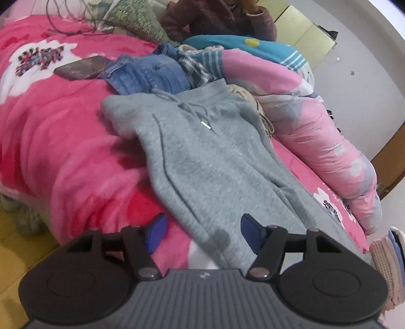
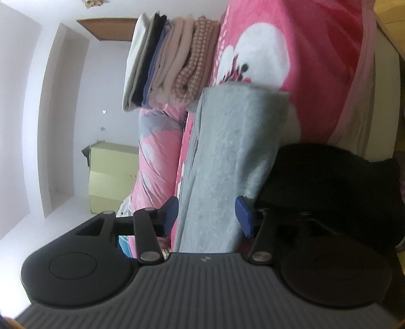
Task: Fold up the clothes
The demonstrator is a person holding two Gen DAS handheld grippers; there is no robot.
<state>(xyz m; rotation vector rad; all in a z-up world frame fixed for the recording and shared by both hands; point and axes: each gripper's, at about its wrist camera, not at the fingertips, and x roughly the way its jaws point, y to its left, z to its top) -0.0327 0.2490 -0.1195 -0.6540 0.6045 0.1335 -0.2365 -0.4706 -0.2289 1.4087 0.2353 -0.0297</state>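
Note:
Grey sweatpants (image 1: 202,151) lie on the pink floral bed blanket (image 1: 63,141), waistband and drawstring (image 1: 200,103) at the far end, legs running toward me. My left gripper (image 1: 203,232) is open over the lower leg; the cloth lies between its blue pads (image 1: 157,232) without being pinched. In the right wrist view the picture is rolled sideways. The folded grey leg (image 2: 227,141) passes between the fingers of my right gripper (image 2: 206,216), which is open, its pads (image 2: 243,217) just off the cloth's edges.
Blue jeans (image 1: 152,73) and other clothes are heaped beyond the waistband, with a dark flat object (image 1: 81,67) to their left. A rolled pink quilt (image 1: 316,131) runs along the right. A stack of folded clothes (image 2: 167,60) sits by the leg ends. A black garment (image 2: 329,177) lies beside my right gripper. A person (image 1: 220,17) sits behind.

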